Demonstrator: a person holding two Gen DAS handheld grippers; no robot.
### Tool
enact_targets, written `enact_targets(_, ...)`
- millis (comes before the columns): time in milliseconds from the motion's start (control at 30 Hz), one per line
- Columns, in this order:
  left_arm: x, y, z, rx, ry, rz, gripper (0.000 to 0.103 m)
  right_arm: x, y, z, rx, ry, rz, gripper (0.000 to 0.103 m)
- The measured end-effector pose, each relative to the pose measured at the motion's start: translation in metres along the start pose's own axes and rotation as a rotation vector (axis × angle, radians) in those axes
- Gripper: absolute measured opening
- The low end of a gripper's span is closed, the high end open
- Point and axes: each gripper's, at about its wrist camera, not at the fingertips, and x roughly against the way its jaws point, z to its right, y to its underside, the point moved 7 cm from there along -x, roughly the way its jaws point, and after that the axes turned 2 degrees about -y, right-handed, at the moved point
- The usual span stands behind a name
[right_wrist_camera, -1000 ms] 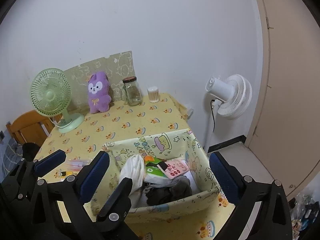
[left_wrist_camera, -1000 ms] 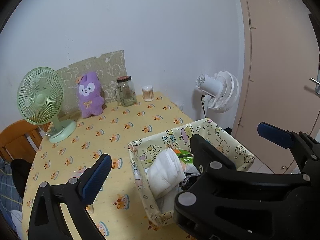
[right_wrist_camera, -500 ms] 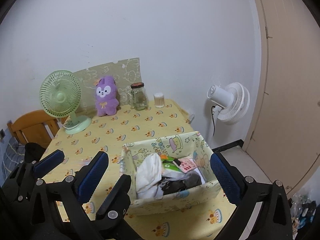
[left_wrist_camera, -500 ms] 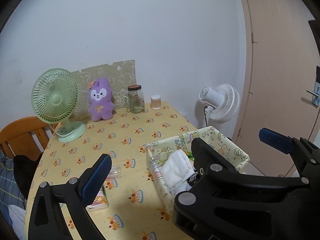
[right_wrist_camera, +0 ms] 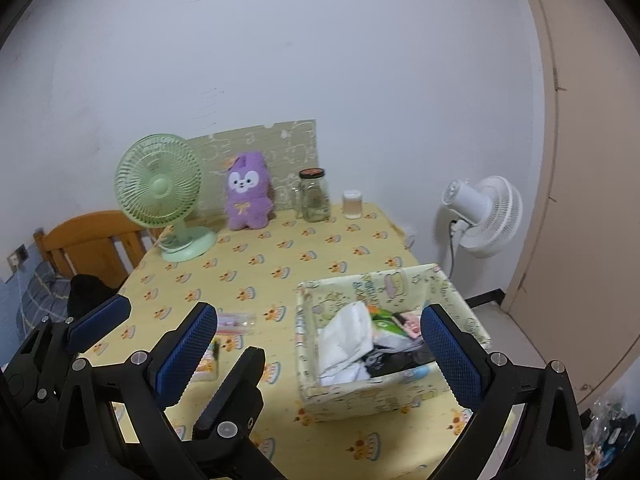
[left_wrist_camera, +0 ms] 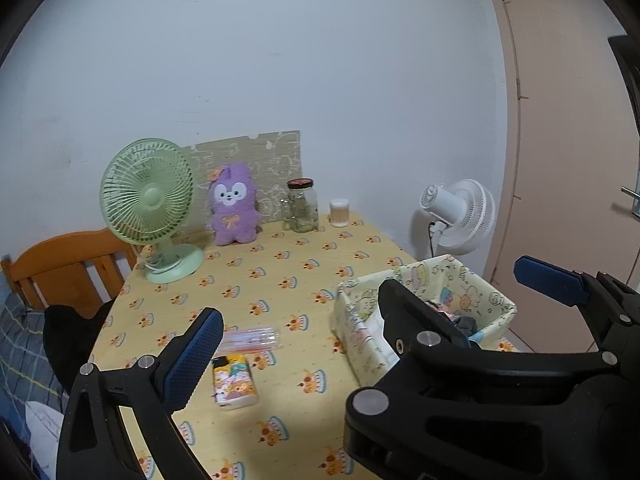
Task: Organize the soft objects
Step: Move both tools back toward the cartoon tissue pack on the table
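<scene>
A cartoon-print fabric basket (right_wrist_camera: 360, 396) stands on the table's near right corner, holding a white cloth (right_wrist_camera: 344, 340), dark garments (right_wrist_camera: 400, 360) and small packets. My right gripper (right_wrist_camera: 320, 360) hovers open above and in front of it, with nothing between its blue pads. My left gripper (left_wrist_camera: 320, 344) is open and empty over the tablecloth left of the basket (left_wrist_camera: 360, 340); its right finger is hidden behind the right gripper's fingers (left_wrist_camera: 550, 280). A purple plush toy (left_wrist_camera: 234, 208) sits upright at the table's far edge against the wall (right_wrist_camera: 248, 196).
A green desk fan (left_wrist_camera: 150, 204), a glass jar (left_wrist_camera: 304, 206) and a small swab pot (left_wrist_camera: 339, 213) line the back. A printed packet (left_wrist_camera: 234, 380) and a clear packet (left_wrist_camera: 250, 338) lie near the left gripper. White floor fan (right_wrist_camera: 484, 216), wooden chair (left_wrist_camera: 72, 268) and a door (left_wrist_camera: 580, 140) surround the table.
Both grippers have pulled back and up from the basket, which now looks smaller and farther. The two packets on the tablecloth have come into view. Both grippers stay open.
</scene>
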Motion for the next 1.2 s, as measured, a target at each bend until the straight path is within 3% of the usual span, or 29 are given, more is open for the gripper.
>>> enact_targets(400, -0.008, 0.015, -0.038, 0.039, -0.051, -0.017, 0.102, -0.018, 0.006, -0.037, 0.034, -0.057, 0.016, 0.102)
enact_targets(600, -0.022, 0.028, -0.053, 0.061, -0.071, -0.055, 0.102, -0.040, 0.014, -0.054, 0.051, -0.110, -0.030, 0.093)
enact_targets(800, -0.037, 0.040, -0.066, 0.075, -0.086, -0.090, 0.102, -0.058, 0.022, -0.064, 0.069, -0.110, -0.036, 0.092)
enact_targets(967, -0.051, 0.051, -0.077, 0.094, -0.100, -0.131, 0.102, -0.080, 0.031, -0.077, 0.087, -0.174, -0.086, 0.084)
enact_targets(1200, -0.071, 0.064, -0.089, 0.111, -0.124, -0.187, 0.102, -0.104, 0.039, -0.087, 0.101, -0.198, -0.124, 0.083)
